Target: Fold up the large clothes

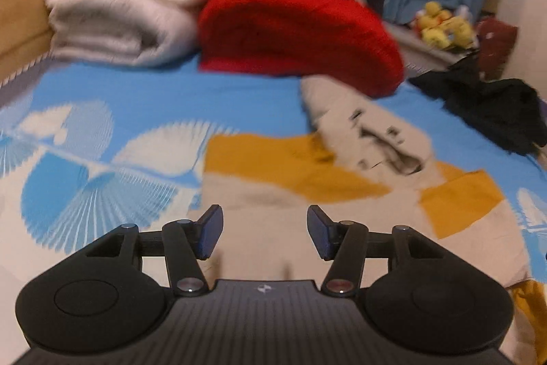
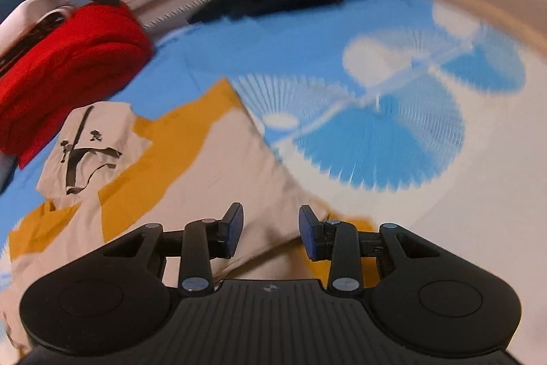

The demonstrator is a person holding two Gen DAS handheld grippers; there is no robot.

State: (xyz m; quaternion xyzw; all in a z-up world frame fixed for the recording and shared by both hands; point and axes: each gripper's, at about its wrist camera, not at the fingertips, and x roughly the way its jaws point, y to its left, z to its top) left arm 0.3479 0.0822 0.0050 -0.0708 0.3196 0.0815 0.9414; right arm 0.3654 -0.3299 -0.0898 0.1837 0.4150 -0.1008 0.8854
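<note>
Both the left gripper [image 1: 265,233] and right gripper [image 2: 271,233] hover spread apart, gripping nothing, over the beige-and-mustard hoodie [image 1: 273,166]; its hood [image 1: 369,129] at 1 o'clock lies rumpled, risking lopsided folds.

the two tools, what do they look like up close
Left tool and right tool match: matte black ribbed body, two round housings, black linkage arms with silver pivot pins, dark blue finger pads, a small white emblem at centre. No cables or sleeves visible.
</note>
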